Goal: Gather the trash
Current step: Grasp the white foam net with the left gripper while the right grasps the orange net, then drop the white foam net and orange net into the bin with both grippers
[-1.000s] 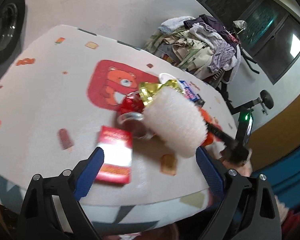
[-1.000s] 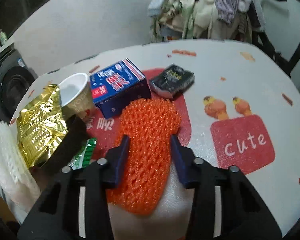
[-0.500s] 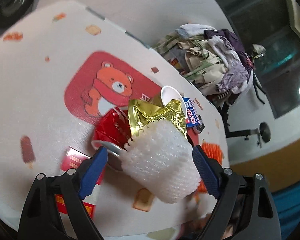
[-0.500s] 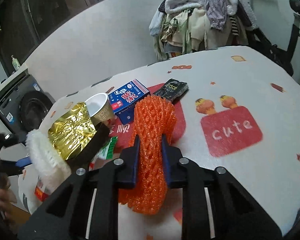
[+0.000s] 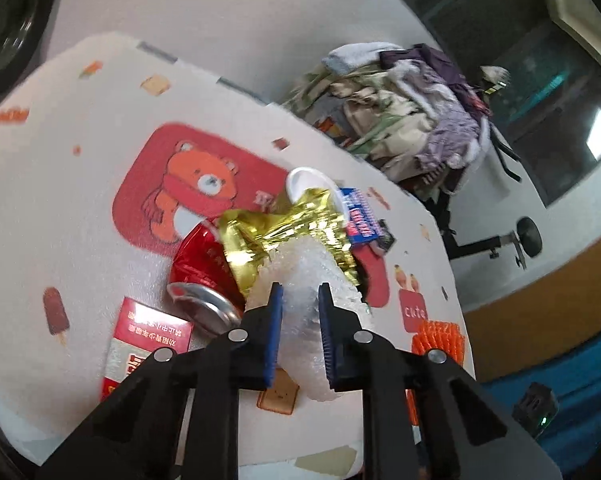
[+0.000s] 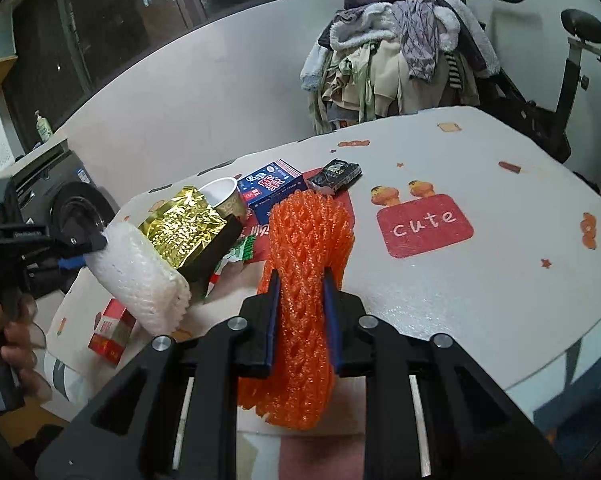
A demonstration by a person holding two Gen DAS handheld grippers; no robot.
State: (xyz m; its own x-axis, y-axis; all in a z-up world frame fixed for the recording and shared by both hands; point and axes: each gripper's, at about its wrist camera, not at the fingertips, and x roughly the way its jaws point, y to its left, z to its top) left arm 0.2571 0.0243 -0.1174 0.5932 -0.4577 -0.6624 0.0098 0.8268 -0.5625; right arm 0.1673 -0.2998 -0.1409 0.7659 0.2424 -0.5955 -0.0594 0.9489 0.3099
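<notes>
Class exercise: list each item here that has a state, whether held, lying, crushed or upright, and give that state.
left gripper: shut on white foam net
white foam net: held, squeezed
right gripper: shut on orange foam net
orange foam net: held, pinched
red can: lying, dented
paper cup: tilted, looks empty
gold wrapper: crumpled

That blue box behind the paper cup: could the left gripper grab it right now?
Probably not. The left gripper is shut on the white foam net, and the gold foil bag and paper cup lie between it and the blue box.
</notes>
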